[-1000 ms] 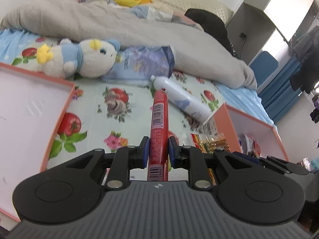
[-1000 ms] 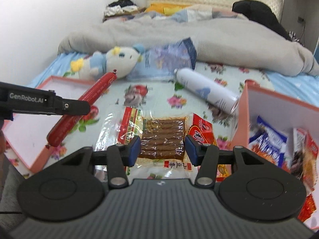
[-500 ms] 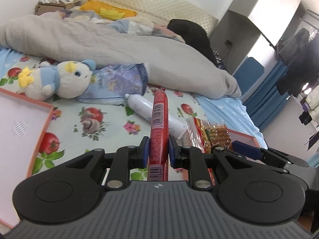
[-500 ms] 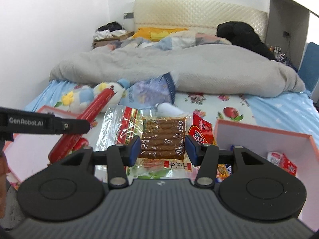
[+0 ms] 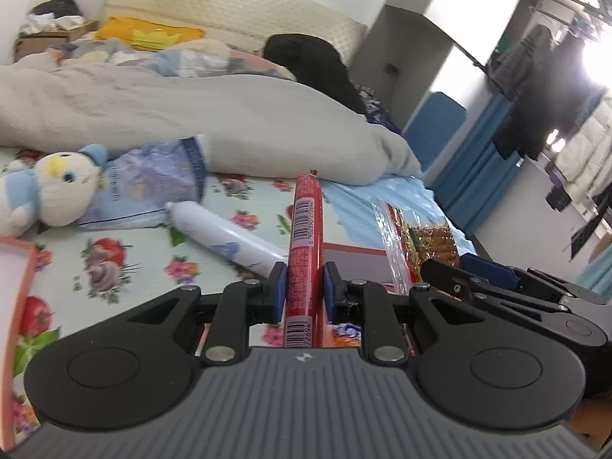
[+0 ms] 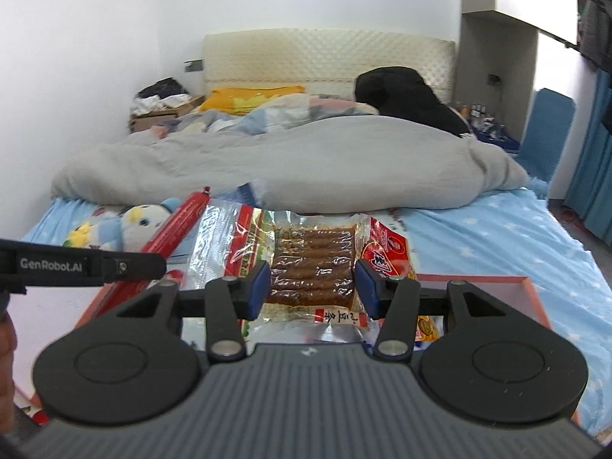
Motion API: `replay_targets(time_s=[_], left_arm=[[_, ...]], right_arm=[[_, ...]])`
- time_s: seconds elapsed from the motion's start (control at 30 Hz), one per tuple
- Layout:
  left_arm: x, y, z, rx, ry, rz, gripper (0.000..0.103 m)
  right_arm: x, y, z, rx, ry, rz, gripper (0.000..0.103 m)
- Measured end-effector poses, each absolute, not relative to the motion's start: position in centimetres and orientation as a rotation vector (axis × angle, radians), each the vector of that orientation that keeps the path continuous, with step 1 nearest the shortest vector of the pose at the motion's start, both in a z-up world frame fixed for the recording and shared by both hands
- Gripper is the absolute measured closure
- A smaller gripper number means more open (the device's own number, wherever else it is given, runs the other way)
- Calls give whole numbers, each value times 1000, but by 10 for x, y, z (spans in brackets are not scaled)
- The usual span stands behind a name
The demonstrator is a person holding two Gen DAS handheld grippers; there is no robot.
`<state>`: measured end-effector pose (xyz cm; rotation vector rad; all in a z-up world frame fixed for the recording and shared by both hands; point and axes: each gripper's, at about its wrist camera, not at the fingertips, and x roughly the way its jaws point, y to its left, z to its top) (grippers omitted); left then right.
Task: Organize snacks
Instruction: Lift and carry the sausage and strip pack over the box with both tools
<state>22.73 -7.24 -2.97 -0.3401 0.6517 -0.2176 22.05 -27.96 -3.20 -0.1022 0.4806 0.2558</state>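
Observation:
A long red sausage stick [image 5: 305,237] with a barcode label points away from me, and my left gripper [image 5: 305,293] is shut on its near end. The same sausage [image 6: 179,225] shows at the left of the right wrist view, held up above the bed. My right gripper [image 6: 311,287] is shut on a clear packet of brown snack sticks [image 6: 313,264] with red printed ends, lifted off the bed. That packet [image 5: 420,241] appears at the right of the left wrist view, above an orange-rimmed box [image 5: 355,250]. The box's far rim [image 6: 478,278] lies just beyond the packet.
A second orange-rimmed box [image 5: 23,246] lies at the left. On the flowered sheet lie a white spray can [image 5: 225,239], a plush toy [image 5: 46,195] and a bluish bag [image 5: 153,187]. A grey duvet [image 6: 306,160] covers the far bed. A blue chair [image 6: 547,130] stands at right.
Both grippers have risen with their loads and swung right. The sausage and the snack packet now hang higher over the bed, nearer the right-hand box, and more of the room shows.

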Motion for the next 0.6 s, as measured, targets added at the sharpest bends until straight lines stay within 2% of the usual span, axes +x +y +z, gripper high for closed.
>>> replay_targets(time_s=[0.27, 0.6], left_arm=[[262, -128, -34, -283, 676, -316, 80], [289, -189, -88, -188, 803, -396, 79]], right_arm=[[232, -324, -39, -63, 491, 153, 52], [243, -364, -83, -19, 607, 42, 52]])
